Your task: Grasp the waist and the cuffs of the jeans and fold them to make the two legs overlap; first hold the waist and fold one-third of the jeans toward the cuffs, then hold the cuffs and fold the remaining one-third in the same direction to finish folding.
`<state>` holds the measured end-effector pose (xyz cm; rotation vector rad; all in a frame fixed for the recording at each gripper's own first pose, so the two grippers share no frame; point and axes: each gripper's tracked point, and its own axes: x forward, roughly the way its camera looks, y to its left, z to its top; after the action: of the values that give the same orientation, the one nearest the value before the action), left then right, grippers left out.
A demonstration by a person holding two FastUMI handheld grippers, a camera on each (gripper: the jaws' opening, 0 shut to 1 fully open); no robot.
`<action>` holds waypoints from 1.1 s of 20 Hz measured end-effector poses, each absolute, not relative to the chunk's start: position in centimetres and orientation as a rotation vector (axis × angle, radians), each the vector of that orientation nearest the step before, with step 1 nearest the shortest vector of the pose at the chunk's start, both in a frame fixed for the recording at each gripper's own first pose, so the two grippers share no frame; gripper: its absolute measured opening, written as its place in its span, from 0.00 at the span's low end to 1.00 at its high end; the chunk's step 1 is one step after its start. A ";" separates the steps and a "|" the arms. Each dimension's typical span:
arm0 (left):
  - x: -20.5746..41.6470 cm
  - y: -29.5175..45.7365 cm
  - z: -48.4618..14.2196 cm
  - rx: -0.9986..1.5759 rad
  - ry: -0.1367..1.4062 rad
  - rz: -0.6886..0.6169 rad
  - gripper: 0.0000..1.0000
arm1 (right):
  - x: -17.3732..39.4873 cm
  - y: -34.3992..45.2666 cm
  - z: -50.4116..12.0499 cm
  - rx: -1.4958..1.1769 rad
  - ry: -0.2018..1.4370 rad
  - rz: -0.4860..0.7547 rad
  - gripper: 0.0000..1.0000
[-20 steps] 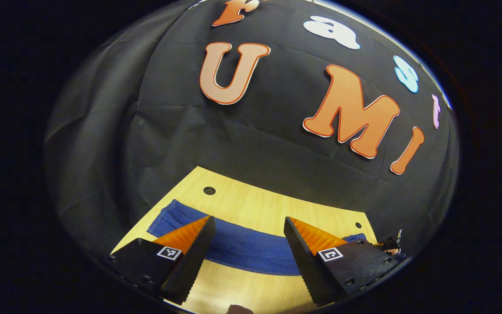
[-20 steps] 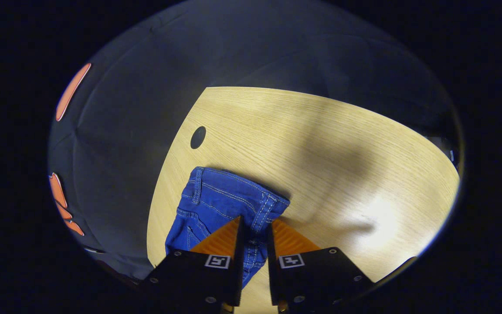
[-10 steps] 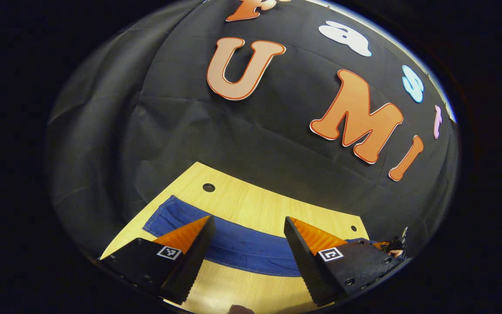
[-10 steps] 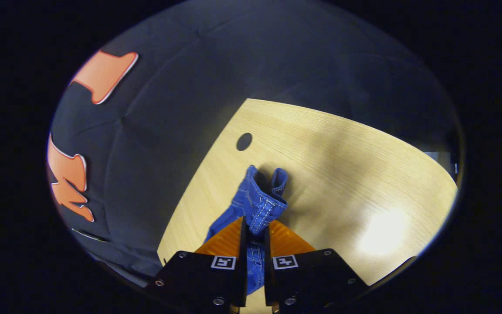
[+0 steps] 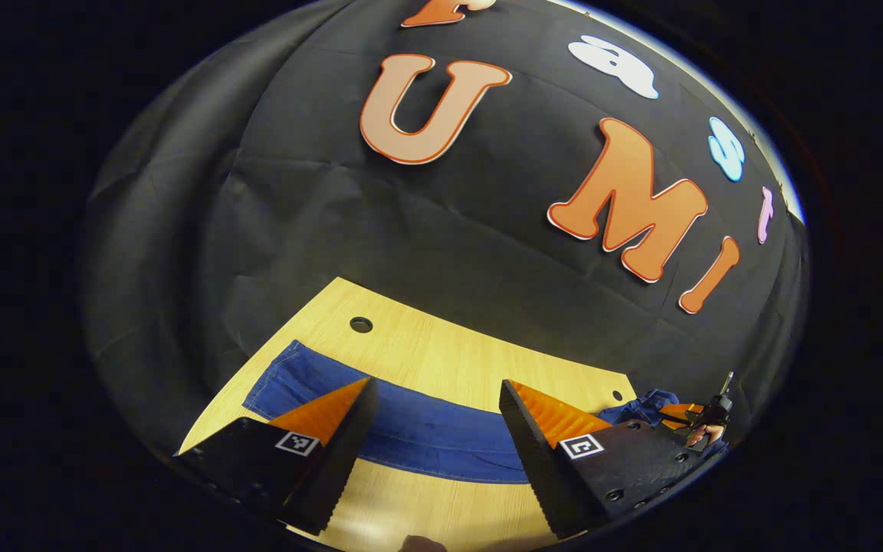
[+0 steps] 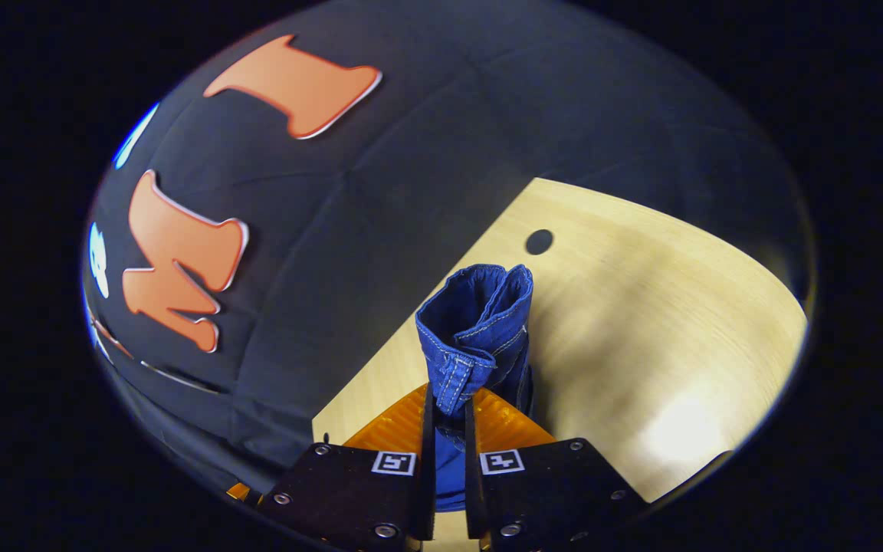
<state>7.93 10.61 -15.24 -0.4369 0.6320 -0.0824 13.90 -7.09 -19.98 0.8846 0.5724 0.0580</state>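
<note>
Your right hand-held gripper [image 6: 448, 406] pinches the blue denim jeans' waist [image 6: 480, 330] clear of the pale wooden bench [image 6: 641, 322] for folding, while your left hand-held gripper [image 5: 435, 414] hangs open above the leg [image 5: 426, 433].

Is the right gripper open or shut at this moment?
Shut: the right gripper pinches the jeans waistband between both jaws, lifting it.

Item: one pair of blue denim jeans [image 5: 418, 433] with pale contrast stitching. In the left gripper view, the legs lie flat on the wooden tabletop as a long curved band, one end near the table's left corner, hem edge visible along the near side. In the right gripper view, the waist [image 6: 476, 330] is raised off the table, bunched and folded upright, waistband seam and stitching facing the camera, fabric trailing downward beneath.
</note>
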 end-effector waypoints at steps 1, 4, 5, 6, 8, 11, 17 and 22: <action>7.9 11.3 -15.5 -0.439 0.633 -0.069 0.98 | 13.8 -5.8 -19.1 0.870 0.565 0.092 0.17; 7.4 13.2 -16.5 -0.458 0.643 -0.047 0.98 | 13.7 -1.7 -17.0 0.840 0.562 0.164 0.16; 7.1 13.7 -16.8 -0.463 0.648 -0.039 0.98 | 13.6 -0.1 -16.4 0.826 0.566 0.195 0.16; 6.9 14.5 -17.4 -0.466 0.651 -0.027 0.98 | 13.7 1.2 -16.1 0.814 0.569 0.209 0.16; 6.4 15.9 -18.3 -0.473 0.664 -0.004 0.98 | 13.5 3.8 -15.9 0.781 0.578 0.249 0.16; 5.7 17.7 -19.6 -0.494 0.687 0.021 0.98 | 12.8 7.8 -15.7 0.767 0.609 0.303 0.16; 4.7 21.1 -22.8 -0.533 0.732 0.071 0.98 | 11.9 14.2 -17.9 0.667 0.682 0.332 0.16; 4.6 23.3 -26.8 -0.609 0.812 0.095 0.98 | 11.3 18.1 -20.7 0.642 0.762 0.307 0.19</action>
<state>4.63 23.33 -26.78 -0.6088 0.8121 0.0947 11.26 18.06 -20.67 0.6419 0.7623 0.3072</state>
